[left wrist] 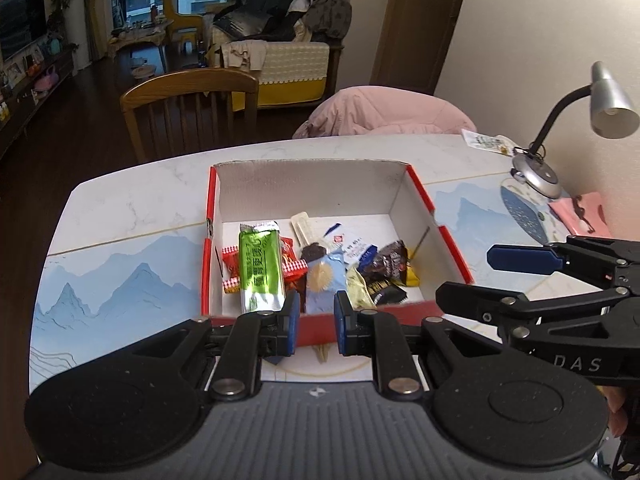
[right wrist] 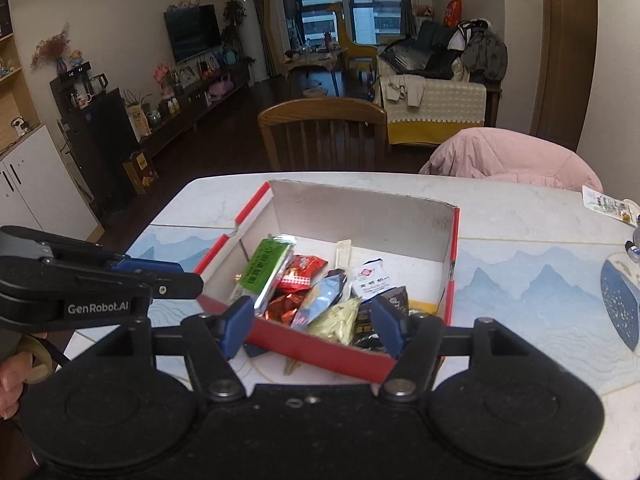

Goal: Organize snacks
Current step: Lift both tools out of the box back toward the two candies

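A red and white cardboard box [left wrist: 308, 188] stands on the table and holds several snack packets: a green packet [left wrist: 260, 270], red packets [left wrist: 292, 266], a light blue packet [left wrist: 322, 280] and dark packets [left wrist: 386, 276]. The box [right wrist: 360, 208] also shows in the right wrist view, with the green packet [right wrist: 266, 268] at its left. My left gripper [left wrist: 316, 326] is open and empty just above the box's near wall. My right gripper [right wrist: 314, 326] is open and empty over the near wall too. Two small items lie on the table in front of the box, partly hidden.
A desk lamp [left wrist: 568, 128] stands at the table's right, with a pink item [left wrist: 580, 212] beside it. A wooden chair [left wrist: 188, 112] and a chair draped in pink cloth [left wrist: 384, 114] stand at the far edge. The patterned tabletop [left wrist: 120, 272] lies left of the box.
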`<action>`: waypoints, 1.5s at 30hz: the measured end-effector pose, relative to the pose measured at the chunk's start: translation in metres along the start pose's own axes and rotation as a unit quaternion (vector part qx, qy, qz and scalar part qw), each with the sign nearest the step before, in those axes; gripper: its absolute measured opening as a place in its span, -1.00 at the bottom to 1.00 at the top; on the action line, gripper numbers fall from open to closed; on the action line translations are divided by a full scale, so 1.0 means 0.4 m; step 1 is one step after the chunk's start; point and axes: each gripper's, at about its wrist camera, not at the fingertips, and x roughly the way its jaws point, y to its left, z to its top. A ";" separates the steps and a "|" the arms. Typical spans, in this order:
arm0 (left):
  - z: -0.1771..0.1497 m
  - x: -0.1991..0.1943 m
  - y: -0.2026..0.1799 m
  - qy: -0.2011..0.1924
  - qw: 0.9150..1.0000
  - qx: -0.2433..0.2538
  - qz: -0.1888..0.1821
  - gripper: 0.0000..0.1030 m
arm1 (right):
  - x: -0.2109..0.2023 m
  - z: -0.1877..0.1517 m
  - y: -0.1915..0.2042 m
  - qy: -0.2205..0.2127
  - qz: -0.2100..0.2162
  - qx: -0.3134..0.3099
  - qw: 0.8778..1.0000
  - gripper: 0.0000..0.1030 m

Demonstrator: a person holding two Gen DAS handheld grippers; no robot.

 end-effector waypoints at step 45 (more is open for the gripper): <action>-0.337 0.055 0.208 0.057 0.996 -0.054 0.031 0.53 | 0.154 -0.302 0.144 0.071 -0.040 0.061 0.995 0.98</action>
